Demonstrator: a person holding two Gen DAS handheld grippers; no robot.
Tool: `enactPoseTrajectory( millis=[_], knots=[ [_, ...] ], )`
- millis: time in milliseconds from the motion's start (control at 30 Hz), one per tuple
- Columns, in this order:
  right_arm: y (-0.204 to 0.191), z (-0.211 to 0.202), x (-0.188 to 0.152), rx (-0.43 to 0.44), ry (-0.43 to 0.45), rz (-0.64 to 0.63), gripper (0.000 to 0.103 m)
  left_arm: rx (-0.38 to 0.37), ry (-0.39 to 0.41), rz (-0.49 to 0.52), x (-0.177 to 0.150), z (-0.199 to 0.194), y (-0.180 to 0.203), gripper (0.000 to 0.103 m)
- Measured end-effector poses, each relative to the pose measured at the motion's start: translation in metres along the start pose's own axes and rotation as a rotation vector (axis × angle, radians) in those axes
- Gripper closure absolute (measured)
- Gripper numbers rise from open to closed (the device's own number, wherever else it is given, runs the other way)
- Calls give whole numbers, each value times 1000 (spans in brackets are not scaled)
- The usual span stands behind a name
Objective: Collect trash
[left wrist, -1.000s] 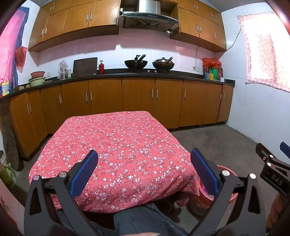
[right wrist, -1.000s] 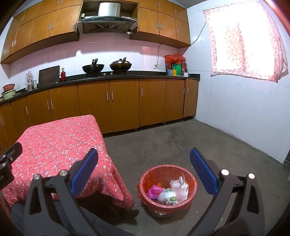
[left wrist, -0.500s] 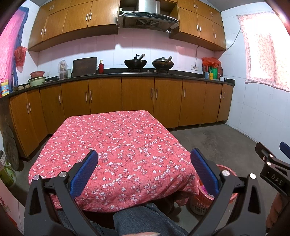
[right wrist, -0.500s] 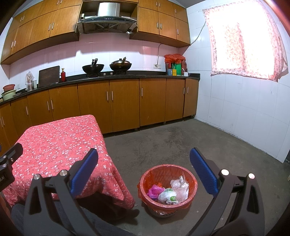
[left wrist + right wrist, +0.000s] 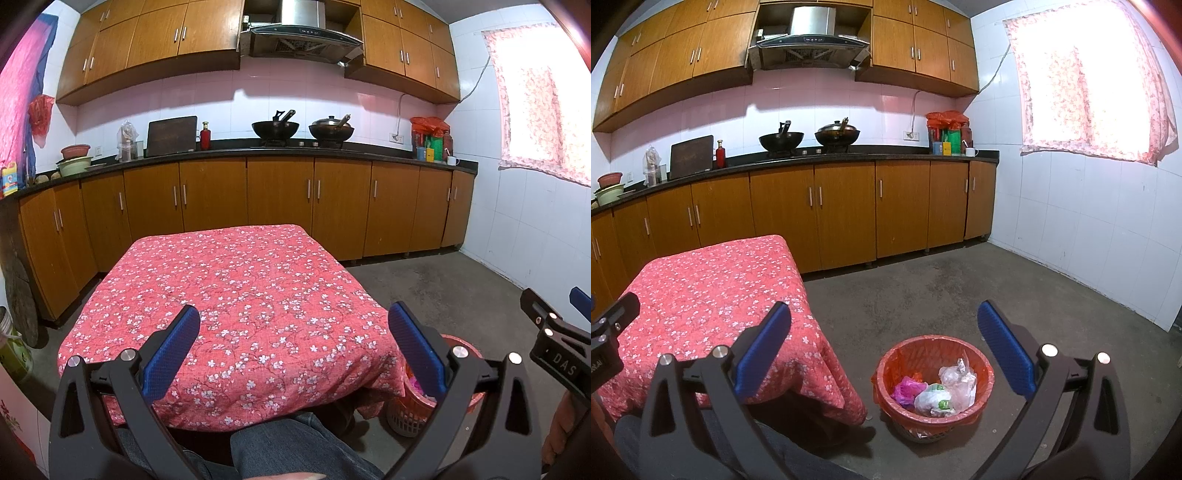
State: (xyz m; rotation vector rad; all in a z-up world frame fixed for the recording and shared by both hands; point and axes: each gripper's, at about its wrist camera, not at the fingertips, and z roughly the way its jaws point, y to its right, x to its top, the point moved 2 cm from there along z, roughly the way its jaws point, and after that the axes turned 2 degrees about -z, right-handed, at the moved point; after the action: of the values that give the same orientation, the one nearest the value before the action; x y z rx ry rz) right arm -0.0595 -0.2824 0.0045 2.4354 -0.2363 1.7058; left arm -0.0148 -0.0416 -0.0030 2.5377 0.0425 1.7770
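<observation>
We found the left gripper (image 5: 293, 341) spread wide and holding nothing, raised over the table (image 5: 236, 295) under its red flowered cloth, on which no litter showed. The right gripper (image 5: 882, 341) was likewise fully parted and empty, pointed at the floor beside the table. The trash (image 5: 936, 387), crumpled bags and wrappers, lay inside the red basket (image 5: 923, 350) standing on the concrete just beside the table's corner. We judged collection largely complete, both tools being held off in a resting posture because nothing remained within reach.
</observation>
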Motion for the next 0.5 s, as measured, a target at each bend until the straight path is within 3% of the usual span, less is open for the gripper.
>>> enactPoseTrajectory(
  millis=[500],
  knots=[
    [0,0,0,4,-2,1,4,-8,-6,-3,-6,2,-3,2]
  ],
)
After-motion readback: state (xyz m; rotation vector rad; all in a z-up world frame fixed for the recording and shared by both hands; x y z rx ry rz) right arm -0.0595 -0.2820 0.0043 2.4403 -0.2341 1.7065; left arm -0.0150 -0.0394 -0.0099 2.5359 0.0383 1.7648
